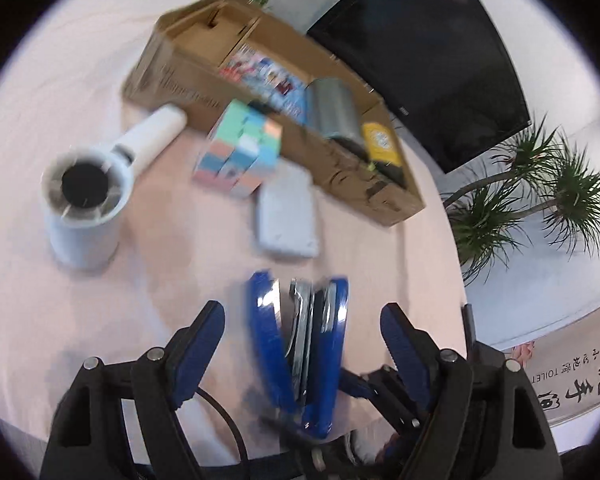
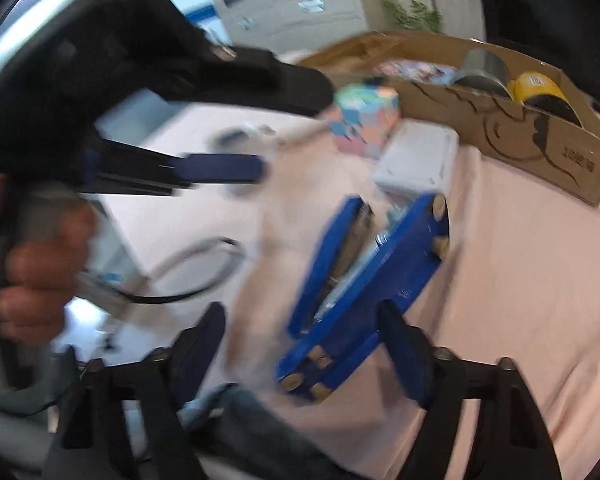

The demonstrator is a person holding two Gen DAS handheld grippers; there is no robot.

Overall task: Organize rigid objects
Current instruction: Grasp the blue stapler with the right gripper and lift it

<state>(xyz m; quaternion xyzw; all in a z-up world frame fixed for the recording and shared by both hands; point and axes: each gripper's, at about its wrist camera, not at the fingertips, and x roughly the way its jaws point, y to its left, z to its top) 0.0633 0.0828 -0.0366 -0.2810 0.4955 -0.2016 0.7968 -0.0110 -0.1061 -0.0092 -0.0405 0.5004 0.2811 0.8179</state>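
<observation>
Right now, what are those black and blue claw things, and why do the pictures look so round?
Those claws are two-finger grabbers, and a person holds one in each hand. Each has a wide, round-view camera looking along its fingers. One picture comes from the left gripper. The other comes from the right gripper, and it also shows the person's left hand. On the pink tablecloth lie a blue metal stapler, a pastel puzzle cube, a flat white plastic box and a white handheld fan. There is also an open brown cardboard box with a silver tape roll inside. Both grippers are open near the stapler, and nothing is held.
</observation>
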